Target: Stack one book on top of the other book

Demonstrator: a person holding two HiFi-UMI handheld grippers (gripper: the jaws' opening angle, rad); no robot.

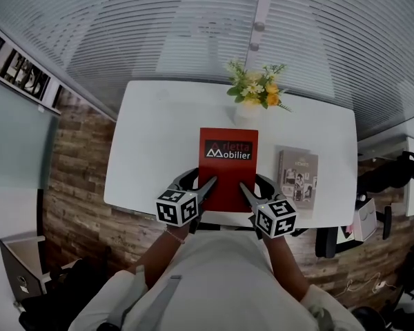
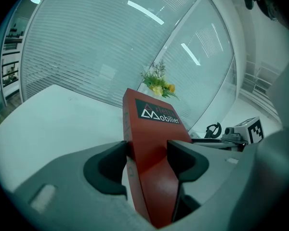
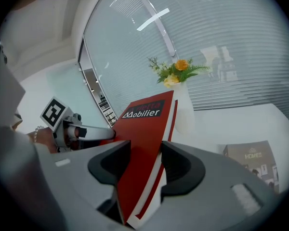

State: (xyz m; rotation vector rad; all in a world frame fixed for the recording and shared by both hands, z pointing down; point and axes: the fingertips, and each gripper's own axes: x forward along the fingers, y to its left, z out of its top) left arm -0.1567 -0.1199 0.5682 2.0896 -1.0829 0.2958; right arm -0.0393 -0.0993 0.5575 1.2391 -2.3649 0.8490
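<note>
**White table (image 1: 152,150) before closed blinds: red book (image 1: 228,158) held by two grippers**

The red book is at the table's front edge, in the middle. Its cover is turned up and its long axis runs away from the person toward the flower vase (image 1: 252,95). The title is at the far end and the spine is at the left. The book is judged stiff and fairly light, with a smooth cover that could slip. It is best taken at the near corners, where the left gripper (image 1: 196,183) and the right gripper (image 1: 257,185) are each clamped across its thickness. Whether the far end is lifted cannot be told. A grey book (image 1: 298,176) lies flat, apart at the right.
</note>
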